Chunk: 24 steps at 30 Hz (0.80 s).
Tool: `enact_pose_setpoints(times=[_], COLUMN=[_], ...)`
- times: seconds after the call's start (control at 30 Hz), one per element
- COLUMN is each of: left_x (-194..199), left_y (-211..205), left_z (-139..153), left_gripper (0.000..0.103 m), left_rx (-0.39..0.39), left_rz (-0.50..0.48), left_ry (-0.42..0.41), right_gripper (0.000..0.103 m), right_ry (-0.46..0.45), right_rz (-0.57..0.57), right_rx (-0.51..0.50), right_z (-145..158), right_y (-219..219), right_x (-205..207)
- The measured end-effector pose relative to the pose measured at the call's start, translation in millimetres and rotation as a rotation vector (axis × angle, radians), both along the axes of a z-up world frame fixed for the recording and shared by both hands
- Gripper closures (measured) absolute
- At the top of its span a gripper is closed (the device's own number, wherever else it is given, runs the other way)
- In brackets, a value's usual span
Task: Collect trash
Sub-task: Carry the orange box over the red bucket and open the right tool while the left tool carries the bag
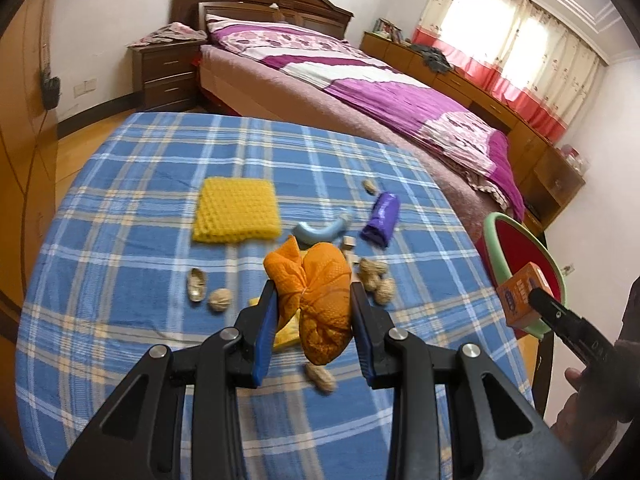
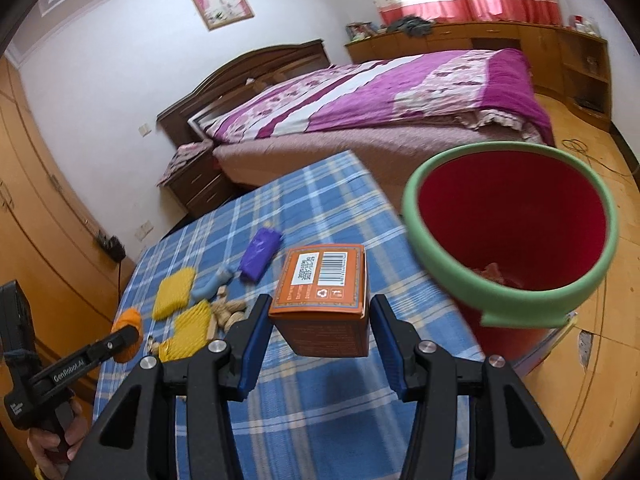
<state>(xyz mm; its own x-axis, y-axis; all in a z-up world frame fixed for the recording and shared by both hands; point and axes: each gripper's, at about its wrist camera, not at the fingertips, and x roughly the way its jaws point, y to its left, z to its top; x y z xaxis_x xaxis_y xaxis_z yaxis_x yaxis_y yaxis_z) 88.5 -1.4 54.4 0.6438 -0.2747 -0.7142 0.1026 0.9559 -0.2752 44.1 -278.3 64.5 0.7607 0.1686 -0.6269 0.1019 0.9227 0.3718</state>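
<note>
My left gripper (image 1: pixel 314 294) is shut on a crumpled orange mesh cloth (image 1: pixel 320 300) and holds it above the blue plaid table (image 1: pixel 140 200). My right gripper (image 2: pixel 320 312) is shut on an orange carton box (image 2: pixel 324 296), held above the table's right edge beside a red bin with a green rim (image 2: pixel 508 236). The bin (image 1: pixel 520 252) and the box (image 1: pixel 524 296) also show at the right of the left wrist view. Peanut shells (image 1: pixel 376 276), a walnut (image 1: pixel 220 299), a purple wrapper (image 1: pixel 382 220) and a blue tube (image 1: pixel 320 232) lie on the table.
A yellow mesh pad (image 1: pixel 236 210) lies left of the trash; a second yellow pad (image 2: pixel 192 328) lies nearer. A bed (image 1: pixel 360 80) stands behind the table, a nightstand (image 1: pixel 166 72) to its left. The bin holds some scraps (image 2: pixel 496 272).
</note>
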Motion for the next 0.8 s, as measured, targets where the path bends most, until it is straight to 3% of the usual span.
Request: enact_pose_setpoints(times=[0.4,0.8], left_x=[8.1,18.1], left_y=[-59.3,-119.2], left_z=[8.0,17.7], left_gripper=[0.068,0.068], left_rx=[0.007,0.02], left_rz=[-0.136,-0.252], left_ry=[0.008,0.005], right_gripper=[0.05,0.05], right_ry=[-0.042,-0.034], right_rz=[-0.141,-0.243], right_rx=[0.021,0.036], right_z=[8.7,-3.0], right_y=[-62.6,-111.6], right_x=[-13.9,-17.3])
